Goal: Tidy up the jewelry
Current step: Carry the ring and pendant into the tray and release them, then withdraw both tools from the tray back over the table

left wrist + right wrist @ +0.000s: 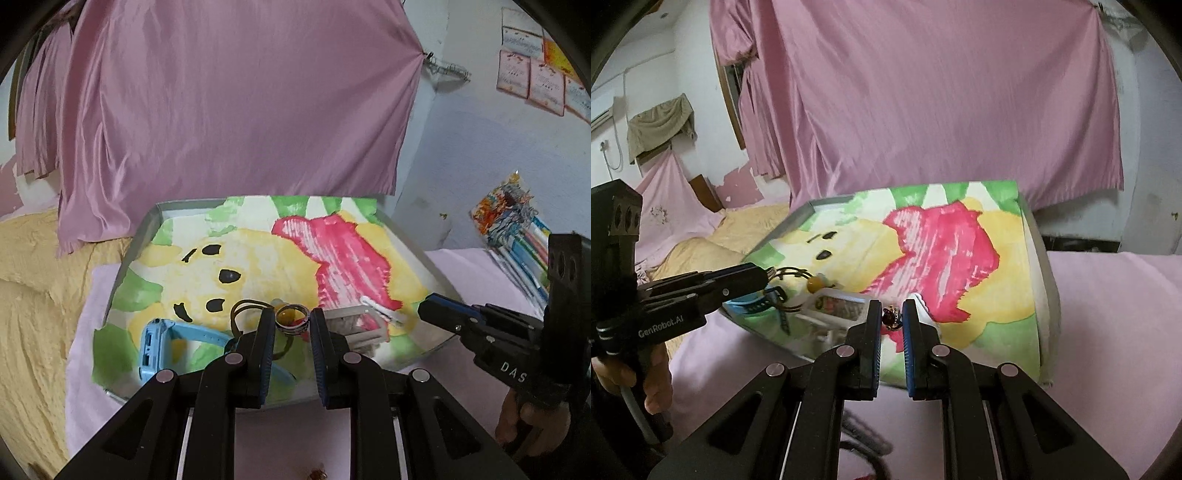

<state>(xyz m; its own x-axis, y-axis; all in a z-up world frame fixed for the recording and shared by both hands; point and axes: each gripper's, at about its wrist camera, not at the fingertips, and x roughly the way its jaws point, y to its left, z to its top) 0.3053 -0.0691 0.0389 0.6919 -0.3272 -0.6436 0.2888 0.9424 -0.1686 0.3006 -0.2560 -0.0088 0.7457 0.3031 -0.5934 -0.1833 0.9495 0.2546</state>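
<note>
left gripper (pixel 293 321) out in front of me, and i've got a ring (pixel 291 318) pinched between the pads, a banded metal one with an amber-looking centre, held above the tray (pixel 140 236). right gripper (pixel 892 316) is clamped too, jaws nearly together on a small dark red piece with gold bits (pixel 891 317), some kind of ring or earring, too small for me to tell which. it sits right at the fingertips, over the near edge of the tray's cloth.

the tray is lined with a bright cartoon towel (pixel 258 251), yellow, red and green. on it, near my left gripper, a light blue watch (pixel 159 341) lies on its side, and a thin brown cord loop (pixel 243 310) sits just beside the ring i'm holding. to the right of that, a small white open-framed box (pixel 364 326) rests on the towel, with a white clip (pixel 382 312) just beside it.

from the right wrist view i can see a round amber bead (pixel 814 284) on the towel close to the left gripper's tip. the person's hand (pixel 646 384) grips the left handle low in that view. pink curtain (pixel 229 110) hangs behind the tray, pink sheet (pixel 1108 332) under it.
</note>
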